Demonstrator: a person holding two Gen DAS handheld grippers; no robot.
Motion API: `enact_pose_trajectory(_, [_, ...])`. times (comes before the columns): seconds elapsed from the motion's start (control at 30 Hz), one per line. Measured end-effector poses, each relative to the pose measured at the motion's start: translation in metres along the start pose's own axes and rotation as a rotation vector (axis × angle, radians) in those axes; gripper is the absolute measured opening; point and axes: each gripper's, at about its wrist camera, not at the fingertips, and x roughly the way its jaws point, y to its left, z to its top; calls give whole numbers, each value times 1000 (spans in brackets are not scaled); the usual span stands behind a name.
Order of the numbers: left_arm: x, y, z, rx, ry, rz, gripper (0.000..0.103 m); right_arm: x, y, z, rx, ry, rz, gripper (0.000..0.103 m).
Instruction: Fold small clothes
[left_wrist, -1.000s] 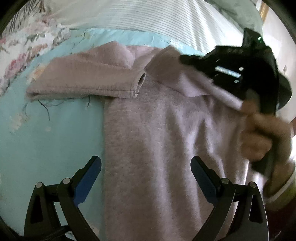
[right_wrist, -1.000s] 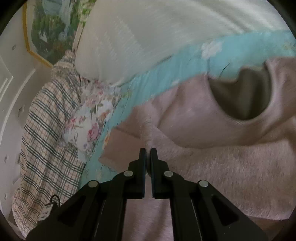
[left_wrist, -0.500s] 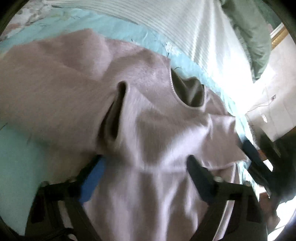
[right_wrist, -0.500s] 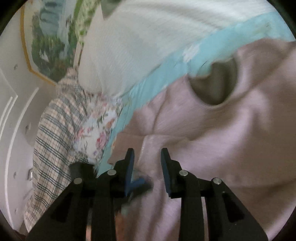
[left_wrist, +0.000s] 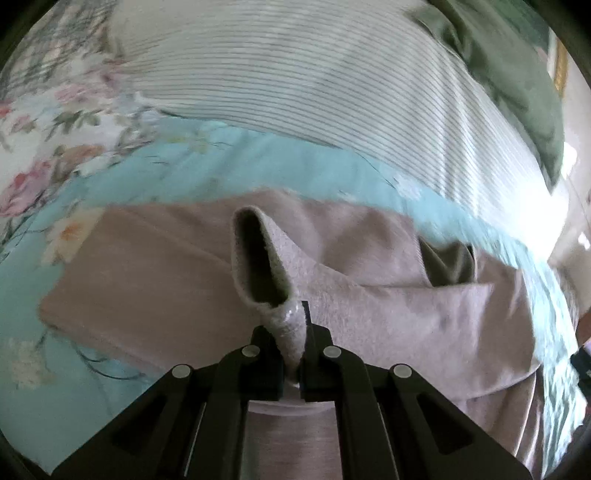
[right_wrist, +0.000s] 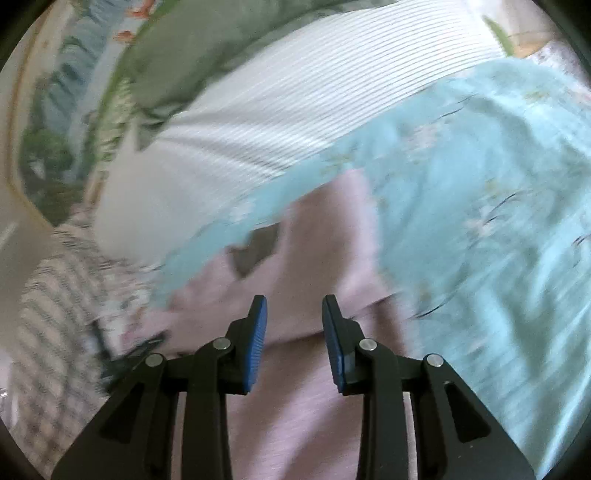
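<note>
A small pale pink fleece sweater (left_wrist: 388, 314) lies on a light blue floral bedsheet (left_wrist: 221, 162). My left gripper (left_wrist: 291, 332) is shut on the cuff of the sweater's sleeve (left_wrist: 266, 266), whose opening stands up just beyond the jaws. The neck opening (left_wrist: 447, 266) shows to the right. In the right wrist view the sweater (right_wrist: 314, 258) lies under my right gripper (right_wrist: 293, 321), which is open and empty above it. That view is blurred.
A white striped pillow (left_wrist: 314, 81) and a green pillow (left_wrist: 517, 74) lie behind the sweater. A floral cushion (left_wrist: 48, 110) sits at the left. A plaid cloth (right_wrist: 48, 314) lies left in the right wrist view.
My left gripper went from wide open to shut on the sleeve cuff. My right gripper let go of the sweater, opened and swung to the right.
</note>
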Motion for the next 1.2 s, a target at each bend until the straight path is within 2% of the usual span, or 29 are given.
enact_pose_trajectory(0.1, [3,14,0,-32,14,-5,3,31,-13,18,0,63,-60,32])
enact_pose_trajectory(0.3, [0,-6,-9,44,23,-27,3,98,-12,43,-58,181,-113,34])
enact_pose_trajectory(0.33, [-1,-9,-11,49,26,-34,3,107,-15,45,-57,203,-124,46])
enact_pose_trajectory(0.4, [-3,-11,-13,56,27,-41,3,127,-19,49,-43,239,-124,61])
enact_pose_trajectory(0.43, [-3,-13,-13,62,29,-45,3,134,-20,50,-44,251,-105,60])
enact_pose_trajectory(0.47, [-3,-15,-13,69,32,-47,3,136,-18,48,-53,258,-96,58])
enact_pose_trajectory(0.5, [-3,-18,-13,76,32,-51,3,137,-16,49,-68,269,-88,28])
enact_pose_trajectory(0.53, [-4,-19,-12,81,30,-60,3,133,-18,50,-67,264,-95,8])
enact_pose_trajectory(0.67, [-4,-28,-12,90,39,-116,4,108,-31,63,-58,172,-169,8])
enact_pose_trajectory(0.73, [1,-32,-16,112,48,-98,4,111,-40,61,-22,185,-178,8])
enact_pose_trajectory(0.8, [4,-33,-19,123,69,-82,9,113,-41,56,-25,213,-205,12])
enact_pose_trajectory(0.87, [1,-25,-23,110,83,-96,15,103,-33,51,-45,183,-250,16])
enact_pose_trajectory(0.9, [-4,-19,-25,106,83,-94,18,91,-26,47,-63,149,-263,23])
enact_pose_trajectory(0.93, [-9,-13,-26,110,78,-82,26,82,-19,42,-70,122,-257,32])
enact_pose_trajectory(1.0, [-18,-3,-29,131,65,-56,32,65,-7,33,-87,89,-215,42])
enact_pose_trajectory(1.03, [-23,2,-31,151,62,-41,33,59,-1,28,-100,90,-187,43])
enact_pose_trajectory(1.13, [-32,16,-37,208,63,1,42,50,30,-4,-158,148,-74,45])
enact_pose_trajectory(1.2, [-35,22,-41,249,58,23,45,49,44,-21,-176,185,-28,48])
